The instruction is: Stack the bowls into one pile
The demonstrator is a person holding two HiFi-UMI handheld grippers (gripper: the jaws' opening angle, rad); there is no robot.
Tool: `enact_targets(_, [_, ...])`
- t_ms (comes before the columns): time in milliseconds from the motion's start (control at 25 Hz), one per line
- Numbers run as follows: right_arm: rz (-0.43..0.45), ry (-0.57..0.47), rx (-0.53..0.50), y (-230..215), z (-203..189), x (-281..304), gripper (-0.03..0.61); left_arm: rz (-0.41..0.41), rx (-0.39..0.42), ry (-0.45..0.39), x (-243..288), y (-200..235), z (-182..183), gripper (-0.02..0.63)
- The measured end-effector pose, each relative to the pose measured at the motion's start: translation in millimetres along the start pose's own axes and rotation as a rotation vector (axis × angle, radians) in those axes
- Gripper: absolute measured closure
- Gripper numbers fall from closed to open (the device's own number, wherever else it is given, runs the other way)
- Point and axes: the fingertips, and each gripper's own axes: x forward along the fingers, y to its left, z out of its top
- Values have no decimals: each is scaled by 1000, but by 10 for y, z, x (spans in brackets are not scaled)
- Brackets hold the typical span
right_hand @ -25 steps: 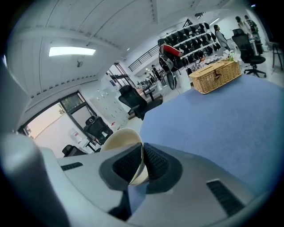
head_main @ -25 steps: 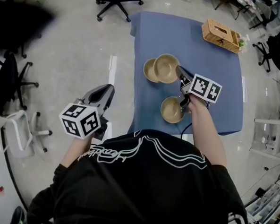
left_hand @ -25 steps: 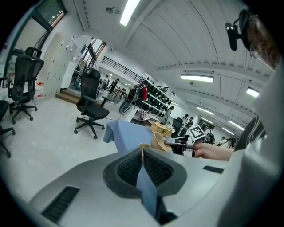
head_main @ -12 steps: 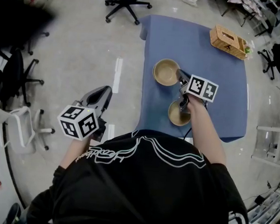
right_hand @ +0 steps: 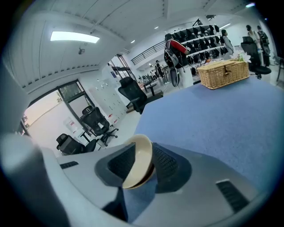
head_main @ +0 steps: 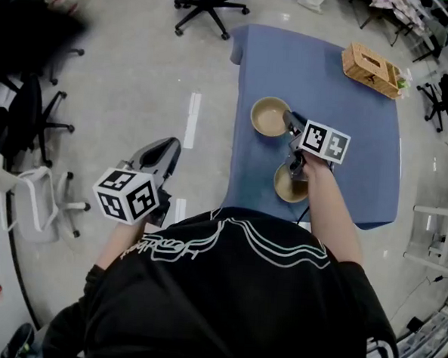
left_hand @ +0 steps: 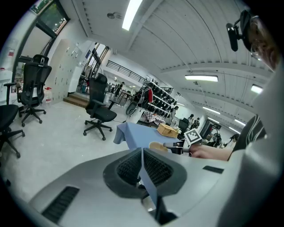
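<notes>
One bowl (right_hand: pixel 138 163) has its rim between the right tool's (head_main: pixel 291 122) jaws, which just opened up and aren't pinching it. Left tool (left_hand: pixel 142 153) is pressed together, off beside the table (head_main: pixel 347 144).

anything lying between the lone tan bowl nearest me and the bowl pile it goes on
Nothing lies on the blue cloth between the lone tan bowl and the tan bowl pile. Only the right gripper hangs above that gap; its jaws have just been opening, with the pile's rim between them.
</notes>
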Motion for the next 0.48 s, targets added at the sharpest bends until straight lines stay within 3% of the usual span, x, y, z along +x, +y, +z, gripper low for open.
enact_targets(80, [19, -7, -23, 68, 28, -25, 412, -2, 0, -2, -10, -16, 5, 581])
enact_targets(280, [78, -11, -106, 178, 100, -224, 334, -15, 10, 3, 32, -201, -12, 581])
enact_targets(480, [106, -1, -206, 167, 46, -607, 311, -31, 13, 22, 85, -511, -101, 581])
